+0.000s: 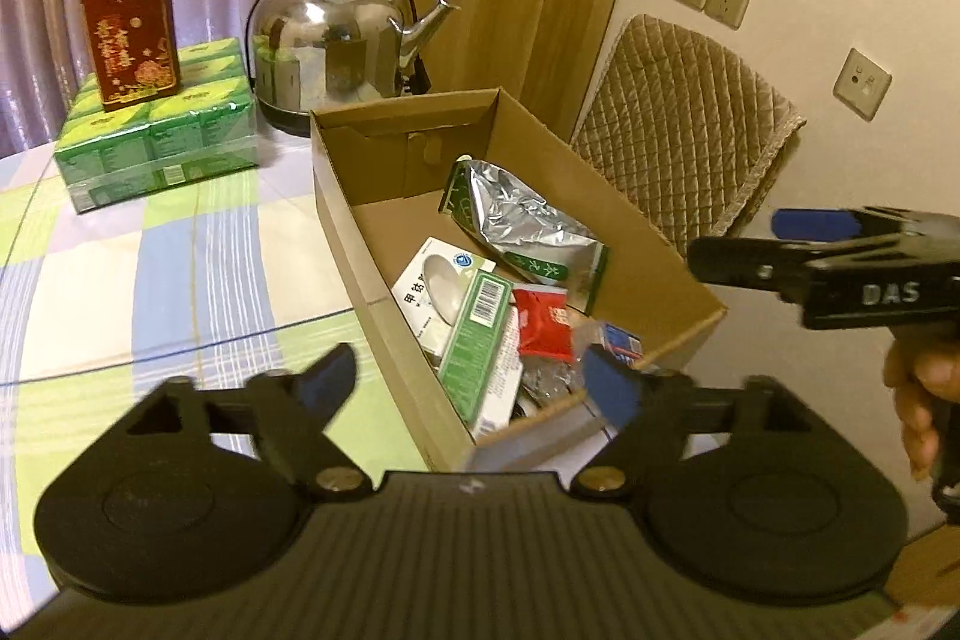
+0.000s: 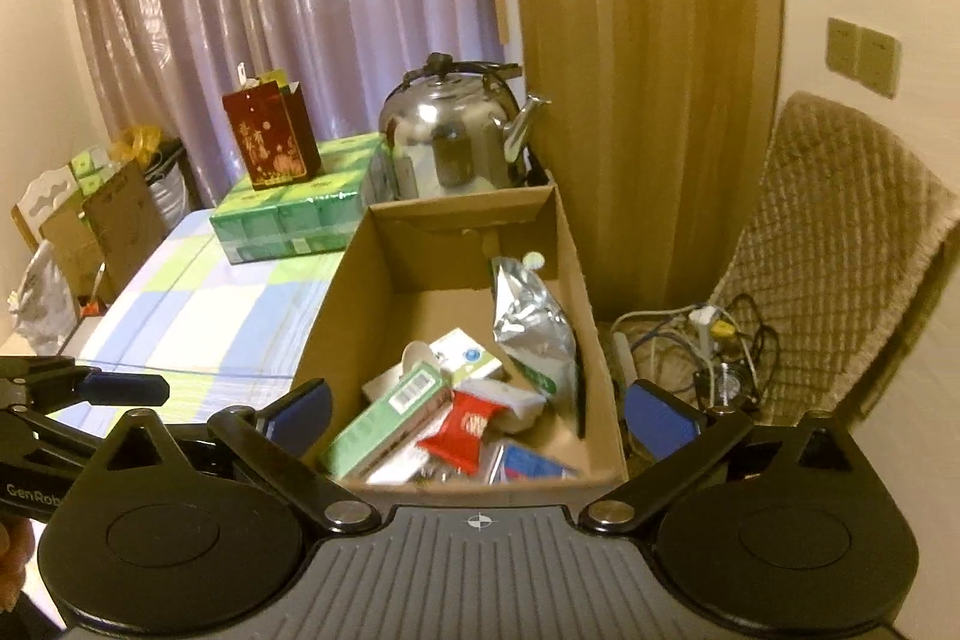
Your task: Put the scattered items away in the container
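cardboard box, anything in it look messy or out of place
Nothing spilled or damaged. The items in the cardboard box are piled loosely at its near end: the green carton lies tilted across others, and the silver foil bag leans crumpled against the right wall.

- Cardboard box (image 1: 384, 244): near end hidden behind left gripper (image 1: 474, 388) in left view.
- Small bits under red packet (image 1: 543, 325) & green box (image 1: 474, 340): piled, blurred, can't tell what.
- Right gripper (image 1: 798, 244): cut off at right edge in left view.
- Kettle (image 2: 450, 142): base hidden behind box wall, right view.
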`<state>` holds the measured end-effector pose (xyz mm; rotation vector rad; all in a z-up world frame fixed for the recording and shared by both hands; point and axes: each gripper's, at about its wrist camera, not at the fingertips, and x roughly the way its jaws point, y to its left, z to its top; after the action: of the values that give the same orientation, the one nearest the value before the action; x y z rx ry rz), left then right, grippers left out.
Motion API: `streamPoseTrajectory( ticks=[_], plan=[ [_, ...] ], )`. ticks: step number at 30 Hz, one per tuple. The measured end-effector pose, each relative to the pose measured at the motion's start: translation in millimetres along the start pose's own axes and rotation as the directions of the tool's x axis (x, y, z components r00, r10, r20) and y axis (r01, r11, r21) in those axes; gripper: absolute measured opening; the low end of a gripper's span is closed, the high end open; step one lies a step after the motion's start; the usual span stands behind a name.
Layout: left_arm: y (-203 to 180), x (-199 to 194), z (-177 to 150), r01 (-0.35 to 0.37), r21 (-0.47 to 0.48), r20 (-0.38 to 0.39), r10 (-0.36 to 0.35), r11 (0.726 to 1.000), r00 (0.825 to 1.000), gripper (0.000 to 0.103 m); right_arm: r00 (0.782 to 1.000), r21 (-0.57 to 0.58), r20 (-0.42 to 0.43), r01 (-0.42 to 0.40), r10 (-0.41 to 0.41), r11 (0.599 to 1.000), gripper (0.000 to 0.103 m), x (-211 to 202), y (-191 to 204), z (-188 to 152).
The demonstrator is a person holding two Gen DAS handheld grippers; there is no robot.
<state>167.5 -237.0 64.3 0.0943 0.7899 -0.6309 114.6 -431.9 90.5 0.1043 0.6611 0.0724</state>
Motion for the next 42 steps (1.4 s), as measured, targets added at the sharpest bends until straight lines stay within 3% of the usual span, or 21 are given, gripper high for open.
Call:
streamPoseTrajectory(
  ticks=[6,12,17,25,34,42],
  plan=[
    [-21.1,-25.4,-20.9,0.001,-0.021,0.024,0.000,1.000,1.000,0.102,1.000,0.011,-0.005,0.014,-0.014,1.000,0.101,-31.3,8.5,-26.7],
    [-32.6,-49.2,-48.0,-0.027,-0.070,0.041,0.030,0.997,0.999,0.102,1.000,0.069,-0.006,0.018,-0.018,0.997,0.101,-60.9,10.3,-53.0],
    [-38.6,-65.1,-68.1,-0.093,-0.105,0.048,0.098,0.990,0.994,0.102,0.999,0.017,0.005,0.052,-0.052,0.999,0.101,-76.8,19.9,-64.0],
    [-43.5,-95.5,-95.0,-0.134,-0.164,0.056,0.145,0.977,0.988,0.102,0.997,-0.046,0.021,0.078,-0.077,0.996,0.101,-97.2,40.9,-76.9],
    [-47.3,-129.0,-111.6,-0.163,-0.193,0.085,0.182,0.968,0.980,0.102,0.996,-0.087,0.048,0.074,-0.070,0.993,0.101,-115.7,59.8,-83.8],
    [-55.5,-135.9,-118.3,-0.166,-0.191,0.090,0.186,0.967,0.978,0.102,0.993,-0.107,0.083,0.090,-0.081,0.990,0.101,-130.2,68.4,-84.9]
  ],
)
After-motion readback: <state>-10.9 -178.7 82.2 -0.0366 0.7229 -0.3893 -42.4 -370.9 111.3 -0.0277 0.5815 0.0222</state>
